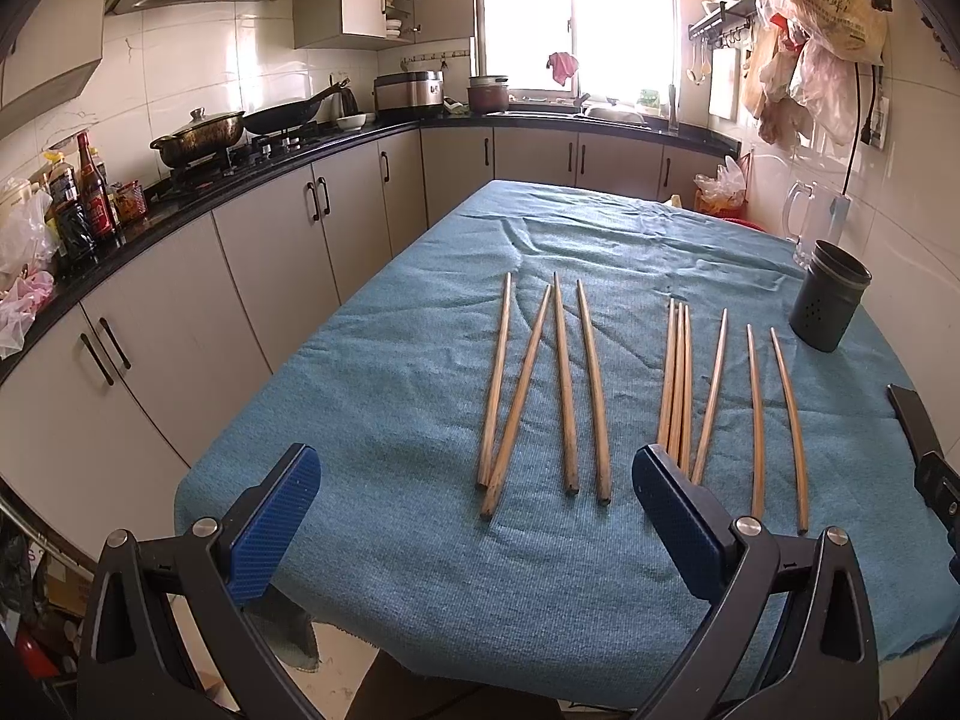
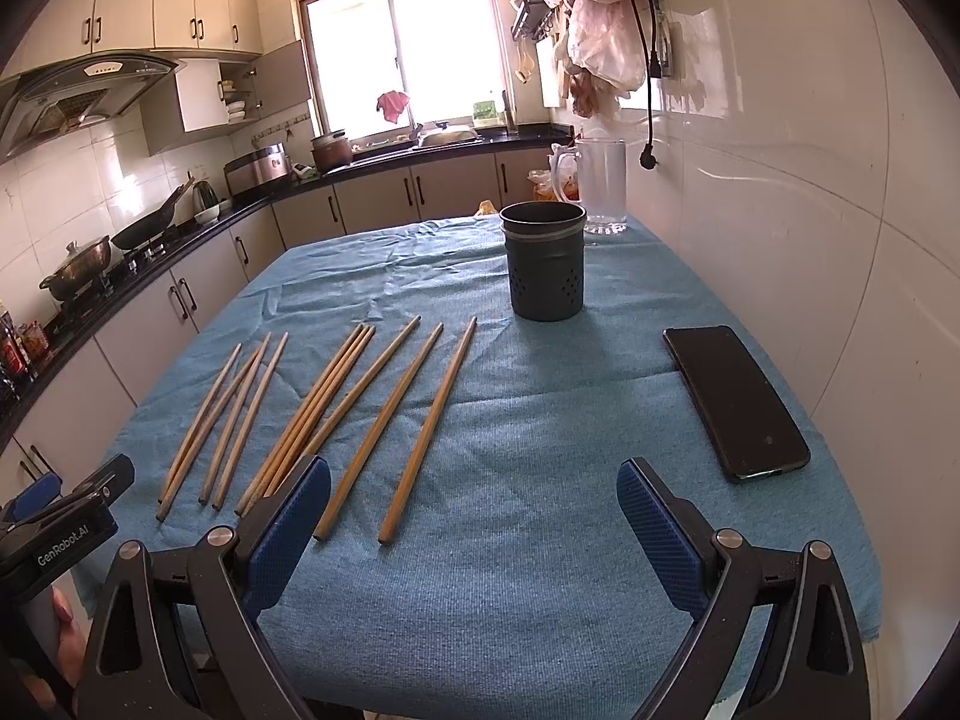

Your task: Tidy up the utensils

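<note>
The chopsticks [image 2: 336, 414] lie mid-table, long axes running from near edge toward far edge, butts just ahead of both gaping, empty grippers, left gripper [image 1: 477, 531] and right gripper [image 2: 474, 531]; the holder [image 2: 545, 267] stands nearer the right.

In the left wrist view, the left gripper's right finger [image 1: 672, 516] is covering the near ends of the three bunched chopsticks [image 1: 677, 384], and the phone [image 1: 915, 420] is running off the right edge. The holder's [image 2: 547, 267] inside is lying out of sight.
</note>
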Tool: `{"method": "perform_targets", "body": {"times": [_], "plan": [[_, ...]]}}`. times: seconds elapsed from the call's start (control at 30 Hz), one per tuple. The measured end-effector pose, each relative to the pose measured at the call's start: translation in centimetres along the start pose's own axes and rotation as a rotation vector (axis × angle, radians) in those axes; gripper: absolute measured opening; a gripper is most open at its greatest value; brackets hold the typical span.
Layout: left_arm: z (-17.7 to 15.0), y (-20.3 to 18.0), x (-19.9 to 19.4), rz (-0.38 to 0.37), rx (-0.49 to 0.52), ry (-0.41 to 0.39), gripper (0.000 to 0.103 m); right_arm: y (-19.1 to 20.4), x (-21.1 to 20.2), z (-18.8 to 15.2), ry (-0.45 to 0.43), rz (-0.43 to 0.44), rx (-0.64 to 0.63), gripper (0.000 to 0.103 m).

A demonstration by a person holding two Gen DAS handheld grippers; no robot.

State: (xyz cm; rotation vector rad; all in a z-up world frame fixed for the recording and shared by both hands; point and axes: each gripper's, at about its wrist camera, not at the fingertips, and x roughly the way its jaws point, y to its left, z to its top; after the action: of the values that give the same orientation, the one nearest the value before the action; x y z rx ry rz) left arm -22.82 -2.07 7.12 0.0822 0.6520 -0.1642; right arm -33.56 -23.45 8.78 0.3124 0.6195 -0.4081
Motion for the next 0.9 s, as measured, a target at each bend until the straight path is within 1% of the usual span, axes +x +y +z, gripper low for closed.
{"method": "perform_targets", "body": {"times": [0.3, 0.43, 0.47, 0.57, 0.63, 0.67, 0.7, 0.73, 0.77, 0.8, 0.83, 0.87, 0.9], "plan": [[-0.9, 0.2, 0.6, -0.008, 0.0, 0.024, 0.103, -0.1, 0.4, 0.0, 0.015, 0.009, 0.004, 0.098], [0.0, 0.6, 1.3, -0.017, 0.016, 0.038, 0.103, -0.3, 0.8, 0.6, 0.023, 0.023, -0.004, 0.098], [0.4, 0.9, 1.6, -0.029, 0.021, 0.048, 0.103, -0.4, 1.0, 0.9, 0.026, 0.028, -0.007, 0.098], [2.0, 1.6, 2.9, -0.074, 0.023, 0.093, 0.103, -0.6, 2.0, 1.8, 0.052, 0.046, -0.018, 0.092], [3.2, 1.7, 4.0, -0.119, 0.04, 0.123, 0.103, -0.8, 3.0, 2.3, 0.083, 0.056, -0.013, 0.085], [3.7, 1.5, 4.5, -0.134, 0.052, 0.138, 0.102, -0.8, 3.5, 2.6, 0.097, 0.064, -0.008, 0.083], [4.3, 1.3, 5.1, -0.153, 0.061, 0.155, 0.098, -0.9, 4.1, 3.0, 0.117, 0.077, -0.002, 0.08], [4.8, 1.0, 5.6, -0.179, 0.07, 0.174, 0.092, -1.0, 4.6, 3.2, 0.129, 0.081, -0.001, 0.077], [5.4, 0.6, 6.2, -0.206, 0.08, 0.201, 0.088, -1.0, 5.0, 3.5, 0.139, 0.084, -0.003, 0.075], [6.0, 0.1, 7.0, -0.238, 0.087, 0.241, 0.081, -1.0, 5.5, 3.8, 0.15, 0.093, -0.002, 0.073], [6.4, -0.5, 7.7, -0.276, 0.094, 0.272, 0.076, -1.1, 6.1, 4.2, 0.171, 0.111, 0.007, 0.068], [7.0, -1.2, 8.5, -0.32, 0.096, 0.305, 0.074, -1.3, 6.6, 4.4, 0.189, 0.123, 0.019, 0.064], [7.4, -1.9, 9.2, -0.335, 0.097, 0.323, 0.07, -1.5, 7.3, 4.8, 0.211, 0.135, 0.036, 0.061]]}}
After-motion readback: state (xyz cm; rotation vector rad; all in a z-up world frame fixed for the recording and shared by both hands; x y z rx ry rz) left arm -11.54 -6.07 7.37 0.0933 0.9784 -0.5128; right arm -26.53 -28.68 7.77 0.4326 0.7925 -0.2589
